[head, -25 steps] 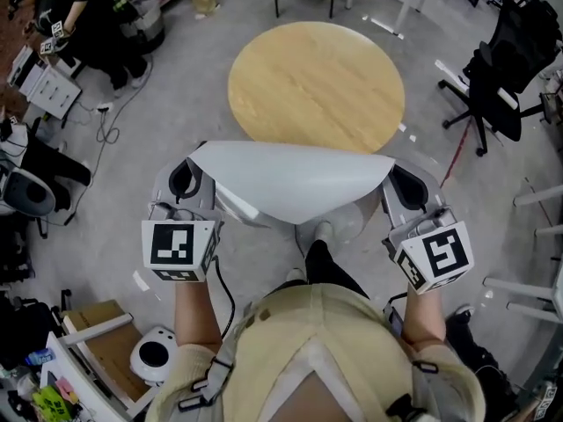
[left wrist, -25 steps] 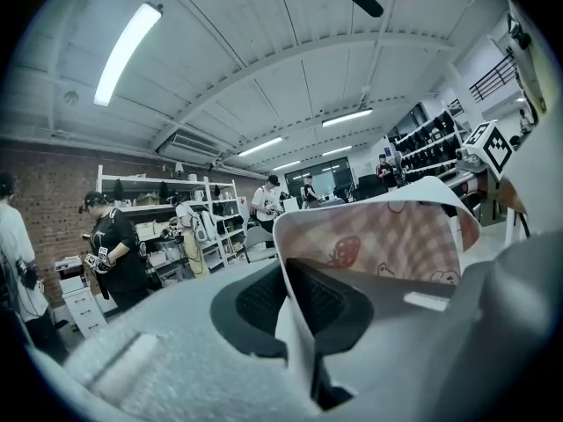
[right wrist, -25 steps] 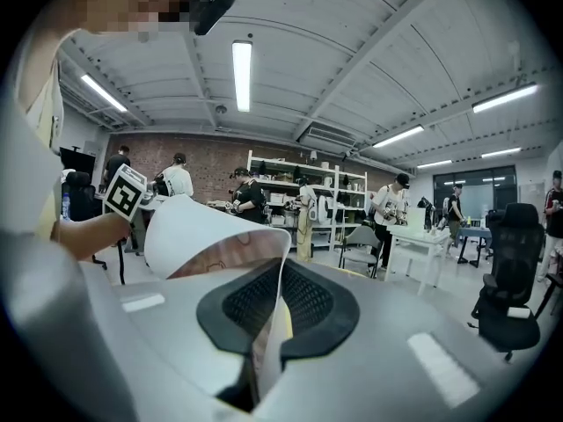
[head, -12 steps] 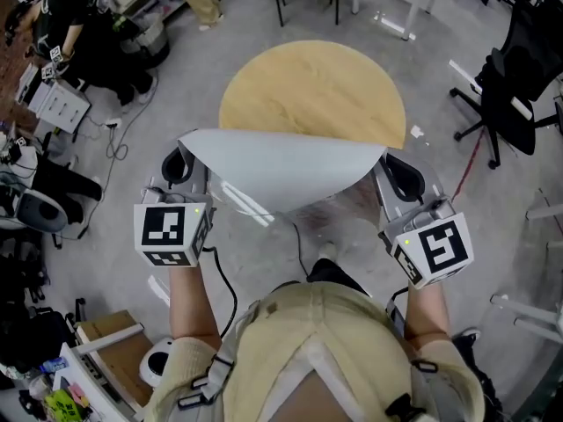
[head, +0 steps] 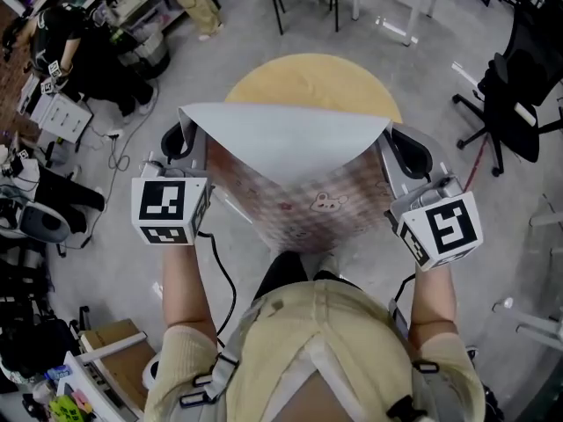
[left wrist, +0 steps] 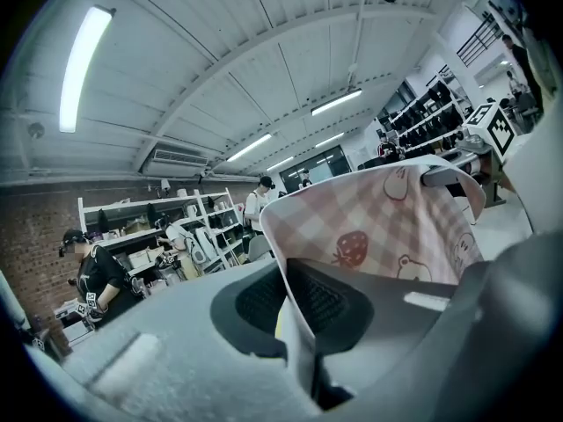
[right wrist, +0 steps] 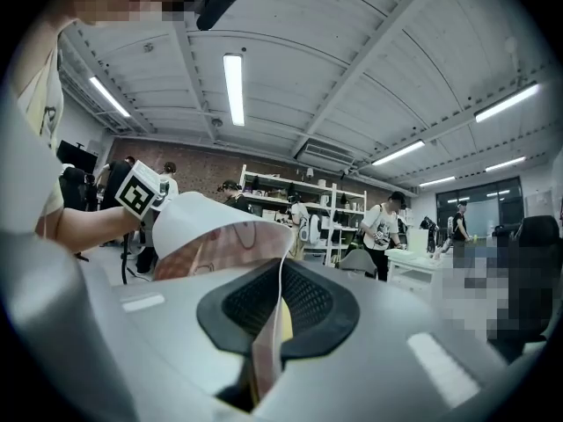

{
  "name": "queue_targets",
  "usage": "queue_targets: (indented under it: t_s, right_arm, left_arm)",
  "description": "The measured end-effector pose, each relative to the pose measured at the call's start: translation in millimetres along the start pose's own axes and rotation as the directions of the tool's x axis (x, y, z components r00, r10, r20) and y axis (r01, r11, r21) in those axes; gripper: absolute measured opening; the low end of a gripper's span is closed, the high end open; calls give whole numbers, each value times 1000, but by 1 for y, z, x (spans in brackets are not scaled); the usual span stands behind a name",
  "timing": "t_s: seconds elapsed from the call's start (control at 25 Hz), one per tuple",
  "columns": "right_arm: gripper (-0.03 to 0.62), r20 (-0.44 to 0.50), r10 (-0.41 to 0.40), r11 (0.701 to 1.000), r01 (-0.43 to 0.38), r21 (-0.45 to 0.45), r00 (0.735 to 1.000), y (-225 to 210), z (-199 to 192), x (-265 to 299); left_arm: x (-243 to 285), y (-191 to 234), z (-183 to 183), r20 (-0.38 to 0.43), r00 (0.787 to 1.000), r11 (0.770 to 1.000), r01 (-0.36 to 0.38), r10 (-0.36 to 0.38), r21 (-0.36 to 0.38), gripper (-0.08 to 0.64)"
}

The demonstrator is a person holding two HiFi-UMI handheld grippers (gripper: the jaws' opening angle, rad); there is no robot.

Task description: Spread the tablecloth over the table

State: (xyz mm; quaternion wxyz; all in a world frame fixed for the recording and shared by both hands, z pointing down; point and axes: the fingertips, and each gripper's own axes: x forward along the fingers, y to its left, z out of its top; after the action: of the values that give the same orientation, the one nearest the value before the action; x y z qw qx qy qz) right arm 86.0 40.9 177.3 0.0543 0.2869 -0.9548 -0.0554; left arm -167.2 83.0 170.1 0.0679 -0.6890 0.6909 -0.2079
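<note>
Between my two grippers, in front of my chest: one tablecloth [head: 286, 139] hangs stretched from one gripper to the other, held up in the air.
Left corner: in the left gripper view the cloth's edge [left wrist: 303, 323] runs straight into the slit between the two pads of the left gripper [left wrist: 299, 332].
Left jaws: pressed together and pinching the cloth, with no gap that I can see.
Right corner: in the right gripper view a thin fold of the cloth [right wrist: 264, 341] stands between the pads of the right gripper [right wrist: 264, 323].
Right jaws: also pressed together on the cloth.
Cloth faces: the plain pale grey side is on top; the pink checked side, printed with strawberries and small bears, sags below and faces me.
Cloth and table: from the head view the far edge of the cloth covers the near part of the table [head: 308, 77]. I cannot tell whether it touches the top.
Table: one, round, with a light wooden top; the far part is bare.
Grippers: two, the left gripper [head: 186, 139] and the right gripper [head: 398, 146], well apart, one at each side of the cloth.
Marker cubes: two, one on each gripper [head: 169, 209] [head: 440, 229].
Office chair: one black chair [head: 519, 77] on the floor to the right of the table, apart from it.
</note>
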Motion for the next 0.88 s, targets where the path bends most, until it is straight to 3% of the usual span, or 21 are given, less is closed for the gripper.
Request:
queue_targets:
  t_s: [0.16, 0.32, 0.64, 0.88]
  right_arm:
    - [9, -8, -26, 1000, 25, -17, 1000, -18, -6, 16]
    - [9, -38, -118, 993, 116, -36, 992, -46, -12, 47]
    - [11, -76, -297, 955, 295, -37, 952, -96, -11, 97]
    - [9, -110, -387, 922, 380, -74, 916, -118, -13, 142]
  left_arm:
    - [27, 1, 1, 5, 999, 999, 40, -40, 16, 8]
    - [67, 8, 1, 27, 993, 994, 111, -111, 13, 8]
    - [145, 28, 18, 66, 962, 961, 255, -263, 107, 8]
    - [211, 50, 7, 63, 932, 931, 348, -356, 110, 8]
